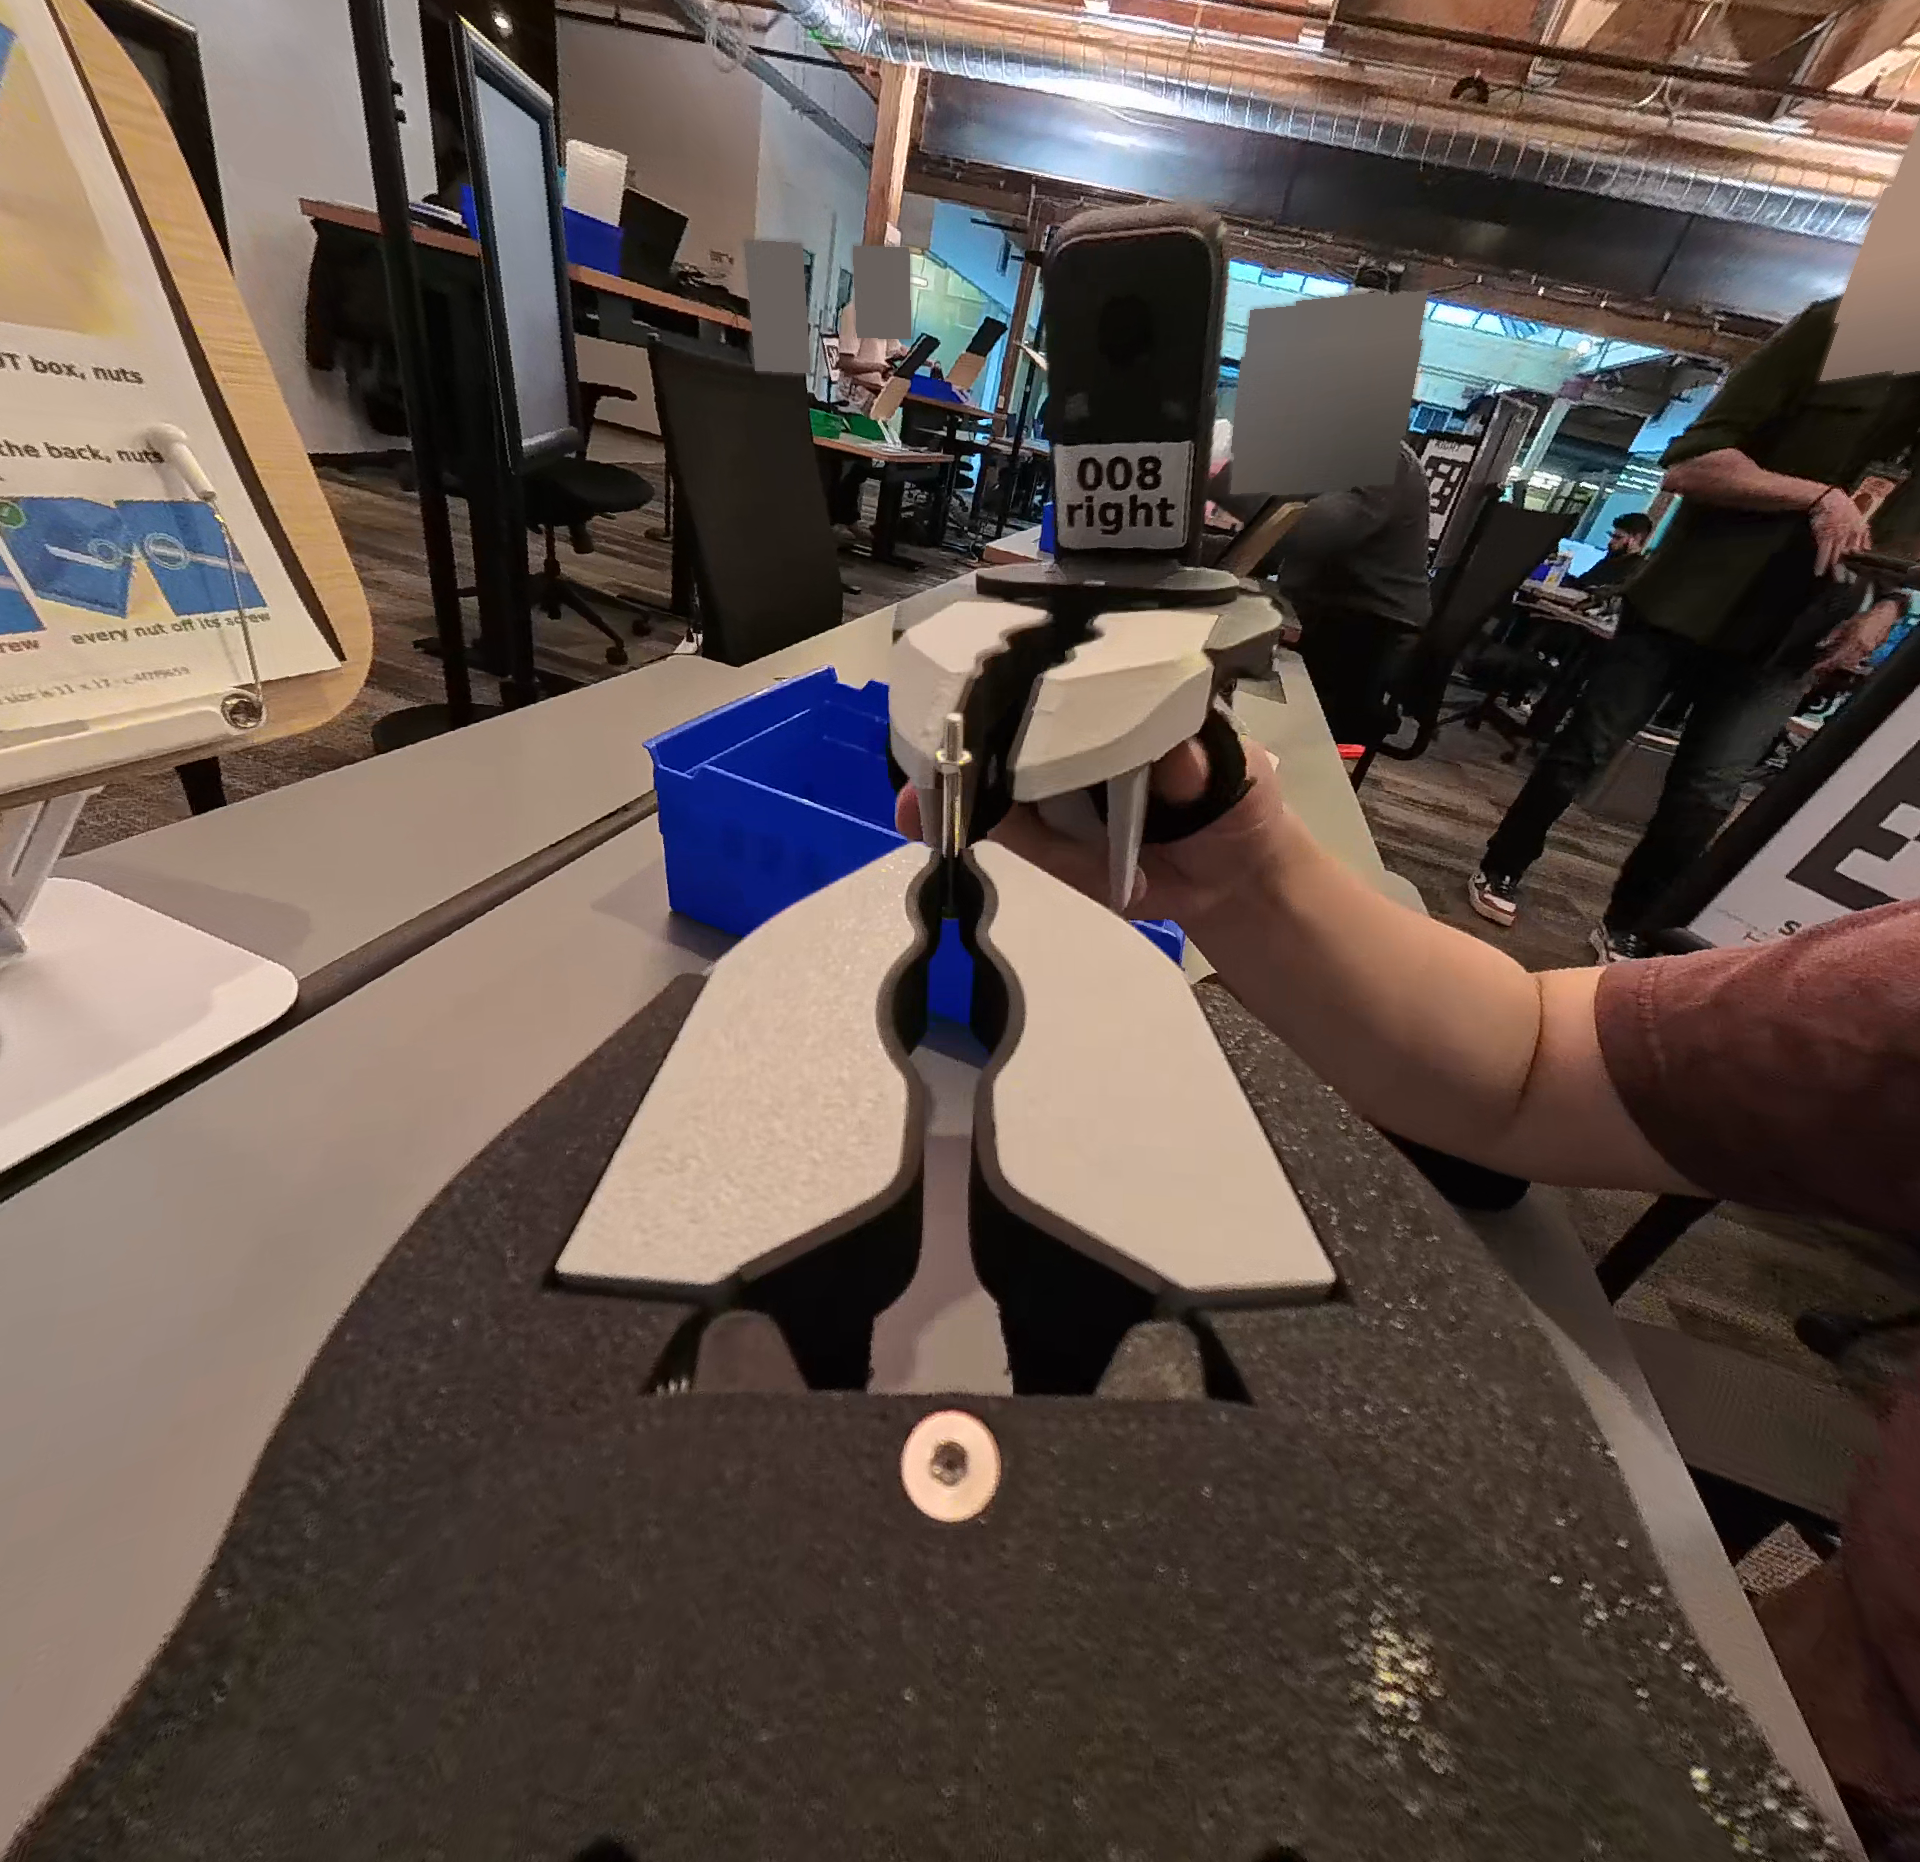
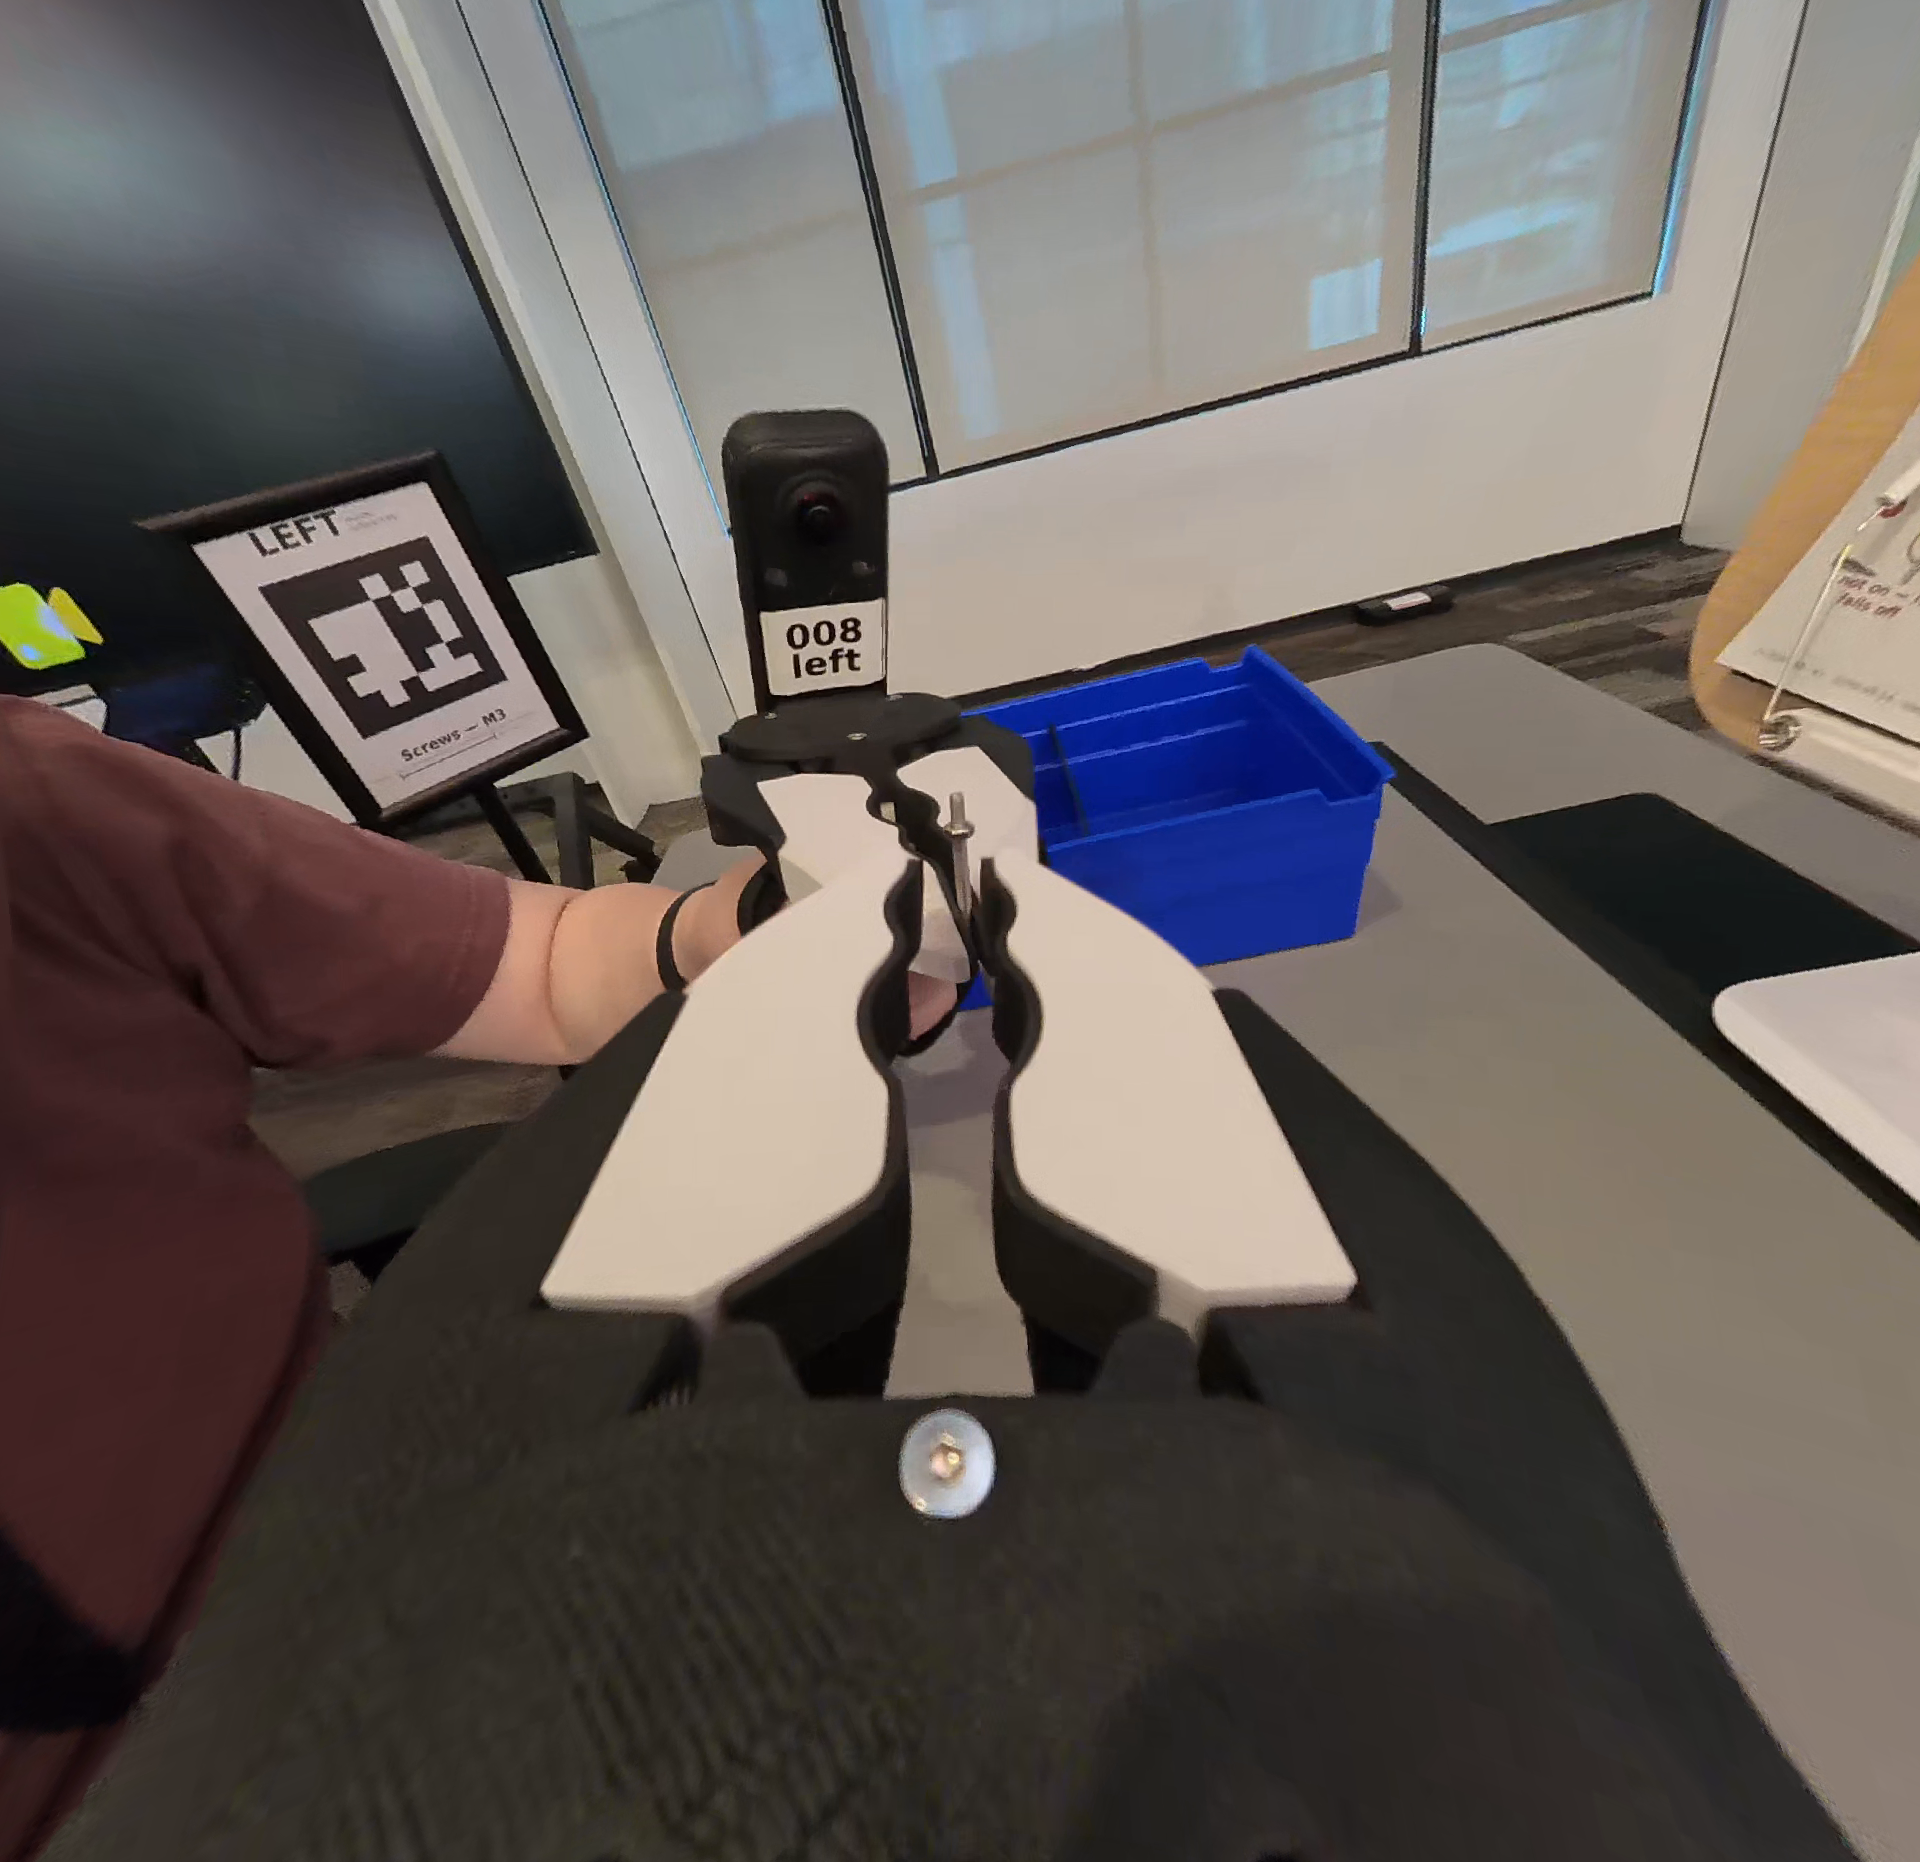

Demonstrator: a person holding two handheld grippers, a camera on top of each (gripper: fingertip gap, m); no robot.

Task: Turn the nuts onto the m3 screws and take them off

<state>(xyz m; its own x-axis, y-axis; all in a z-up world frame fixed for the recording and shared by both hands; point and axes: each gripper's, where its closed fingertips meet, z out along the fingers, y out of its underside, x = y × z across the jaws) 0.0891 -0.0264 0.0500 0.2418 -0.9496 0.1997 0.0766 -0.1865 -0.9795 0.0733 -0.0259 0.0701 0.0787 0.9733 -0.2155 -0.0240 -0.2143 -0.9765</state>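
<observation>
A thin silver M3 screw stands upright with a small nut near its top. My left gripper is shut on the screw's lower shaft. My right gripper faces it from beyond, tips close to the screw. In the right wrist view the screw and nut rise just past my right gripper. Its jaws stand a narrow gap apart, below the nut. The left gripper shows behind it. Both grippers hover above the grey table.
A blue bin stands on the table just behind the grippers; it also shows in the left wrist view. An instruction board on a white stand is at one side. A marker sign on an easel, chairs and people stand beyond. My left and right fingertips are right by each other.
</observation>
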